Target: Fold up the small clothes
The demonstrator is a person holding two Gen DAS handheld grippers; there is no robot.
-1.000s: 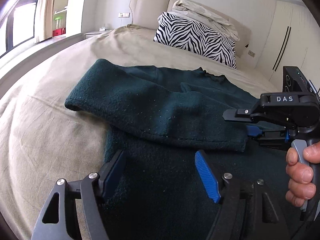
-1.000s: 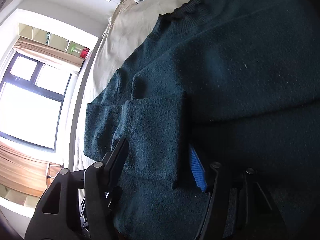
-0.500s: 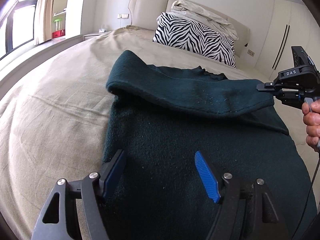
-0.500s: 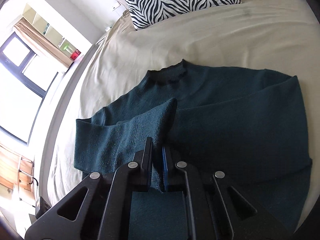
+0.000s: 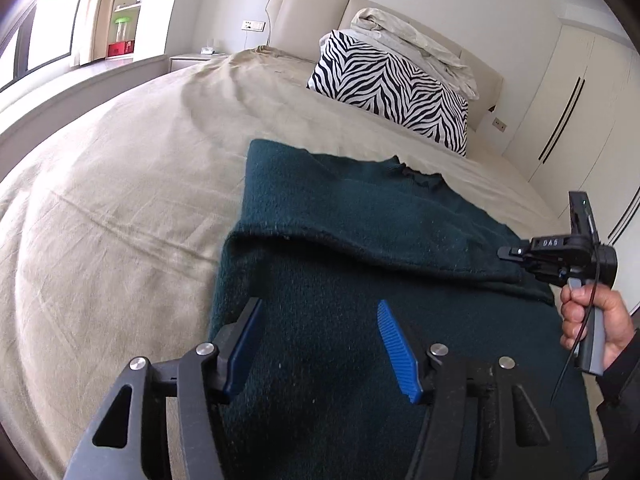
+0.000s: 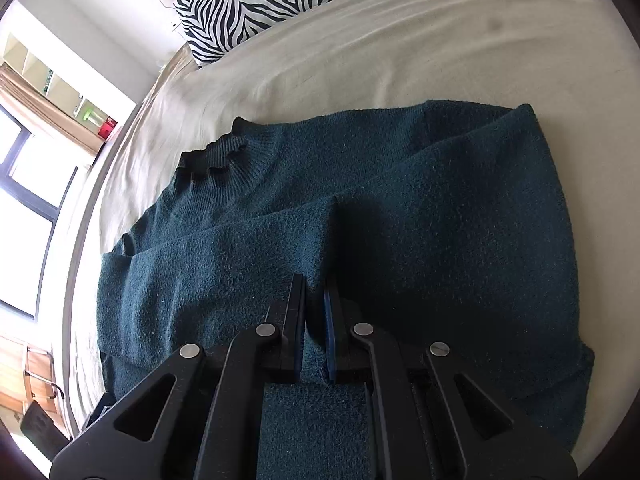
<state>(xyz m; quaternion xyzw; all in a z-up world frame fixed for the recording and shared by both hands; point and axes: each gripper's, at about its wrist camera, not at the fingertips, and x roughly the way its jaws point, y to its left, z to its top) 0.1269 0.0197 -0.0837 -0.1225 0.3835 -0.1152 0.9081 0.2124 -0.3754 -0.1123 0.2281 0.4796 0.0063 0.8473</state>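
Left gripper (image 5: 320, 344) nearest the camera, over the near part of the dark green sweater (image 5: 360, 360) — jaws partly apart and closing, blue pads clear of the knit, nothing pinched. Right gripper (image 6: 314, 320): jaws nearly together, clamped on the cuff end of the sleeve (image 6: 224, 264), which lies folded across the sweater's body. A hand (image 5: 596, 320) holds that gripper's handle at the sweater's right edge. Sweater lies flat on the bed (image 5: 120, 200), on its beige sheet, ribbed collar (image 6: 216, 156) toward the far side. Beyond — a zebra-print pillow (image 5: 392, 92) against the headboard (image 5: 304, 12), folded bedding (image 5: 412, 40) on top.
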